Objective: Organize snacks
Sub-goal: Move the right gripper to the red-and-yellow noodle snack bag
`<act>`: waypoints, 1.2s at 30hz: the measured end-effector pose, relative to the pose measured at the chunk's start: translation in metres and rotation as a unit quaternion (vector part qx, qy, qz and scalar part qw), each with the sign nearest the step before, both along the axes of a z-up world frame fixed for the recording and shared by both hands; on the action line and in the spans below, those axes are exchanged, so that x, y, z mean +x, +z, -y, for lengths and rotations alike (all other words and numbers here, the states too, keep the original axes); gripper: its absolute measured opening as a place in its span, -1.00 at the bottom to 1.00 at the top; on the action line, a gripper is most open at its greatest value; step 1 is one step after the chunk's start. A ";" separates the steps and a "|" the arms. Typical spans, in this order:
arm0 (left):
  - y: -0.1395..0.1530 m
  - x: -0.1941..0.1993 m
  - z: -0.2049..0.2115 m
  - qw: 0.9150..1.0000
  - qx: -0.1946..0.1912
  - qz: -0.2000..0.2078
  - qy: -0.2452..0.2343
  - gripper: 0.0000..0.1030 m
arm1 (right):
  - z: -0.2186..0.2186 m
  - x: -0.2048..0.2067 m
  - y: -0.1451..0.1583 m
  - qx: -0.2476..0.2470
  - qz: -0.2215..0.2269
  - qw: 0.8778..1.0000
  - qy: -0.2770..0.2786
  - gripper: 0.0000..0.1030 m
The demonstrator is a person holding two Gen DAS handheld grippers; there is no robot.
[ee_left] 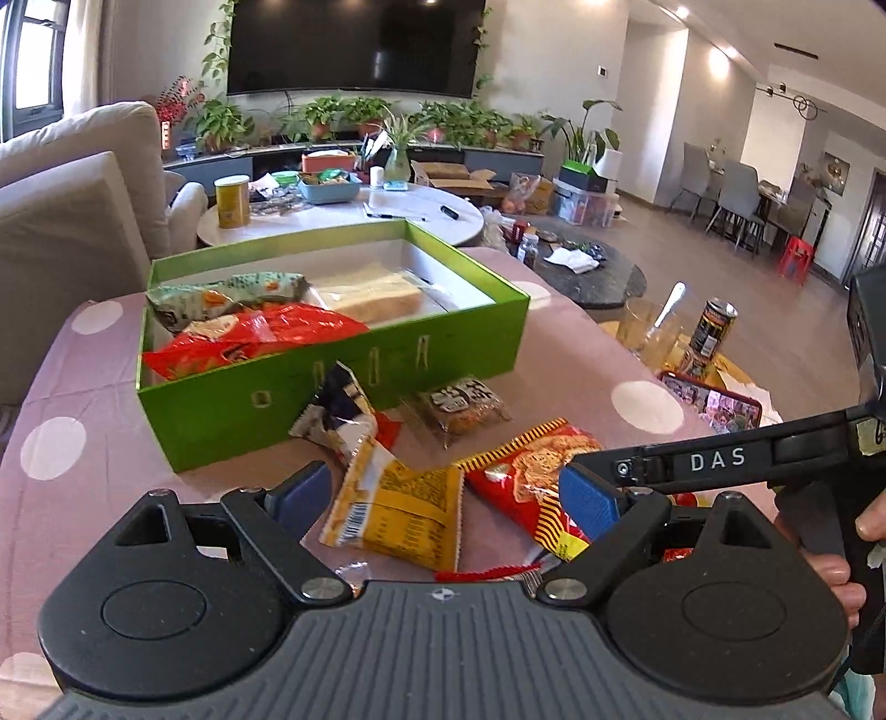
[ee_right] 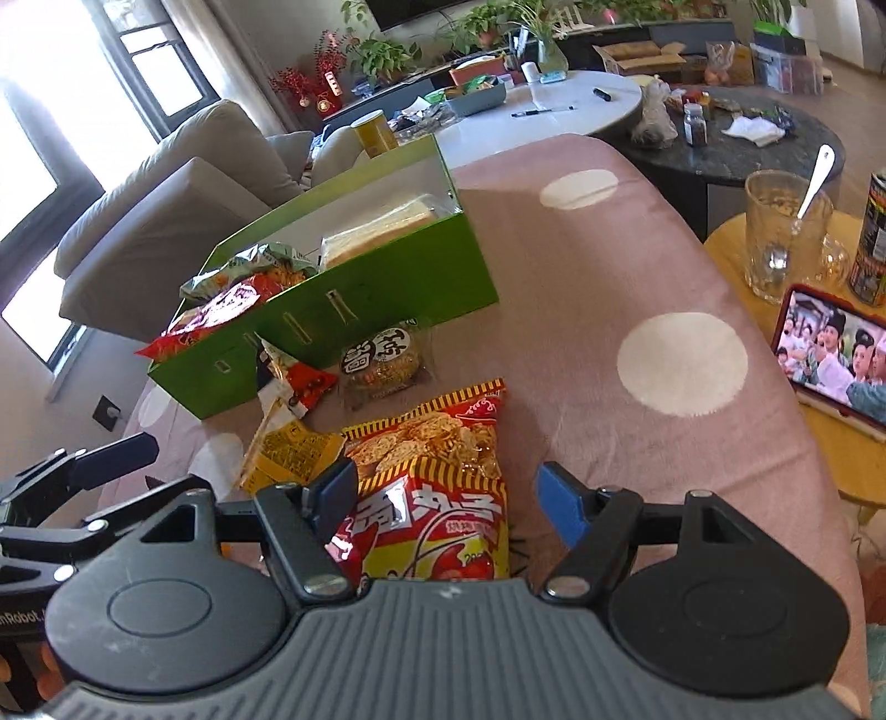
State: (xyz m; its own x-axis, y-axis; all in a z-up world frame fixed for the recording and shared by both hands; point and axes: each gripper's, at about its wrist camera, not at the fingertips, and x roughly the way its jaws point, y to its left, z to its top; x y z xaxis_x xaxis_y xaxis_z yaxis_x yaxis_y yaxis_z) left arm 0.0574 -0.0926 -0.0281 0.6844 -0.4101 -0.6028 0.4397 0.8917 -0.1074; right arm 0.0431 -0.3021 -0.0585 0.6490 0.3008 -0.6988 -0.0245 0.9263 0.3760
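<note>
Both my claws are spread and empty: the left claw [ee_left: 437, 498] hangs over the yellow packet [ee_left: 398, 504], the right claw [ee_right: 443, 493] straddles the red chip bag [ee_right: 437, 476] on the desk [ee_right: 609, 266]. The green box [ee_left: 343, 382] sits just beyond. Working so close together, my claws could collide or pinch the neighbouring wrapper.

Pretty bright daylight overall; the window [ee_right: 33, 183] on the left is totally blown out in the right wrist view; ceiling spotlights [ee_left: 682, 11] are on too; soft shadows under the green box [ee_left: 332, 354]; heavy fisheye bending at the edges; centre sharp, far room a bit soft.
</note>
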 end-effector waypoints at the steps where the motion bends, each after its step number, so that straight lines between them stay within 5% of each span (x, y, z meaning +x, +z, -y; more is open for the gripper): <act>1: -0.001 0.001 0.001 1.000 0.000 -0.002 -0.001 0.71 | -0.002 0.000 0.000 -0.006 0.003 1.000 0.003 0.35; 29: -0.013 -0.006 0.046 0.995 0.006 -0.039 -0.091 0.67 | 0.004 0.002 0.004 0.005 -0.006 1.000 0.008 0.34; 36: -0.021 0.002 0.057 0.993 0.002 -0.077 -0.093 0.66 | 0.005 0.002 0.004 0.003 -0.011 1.000 0.012 0.34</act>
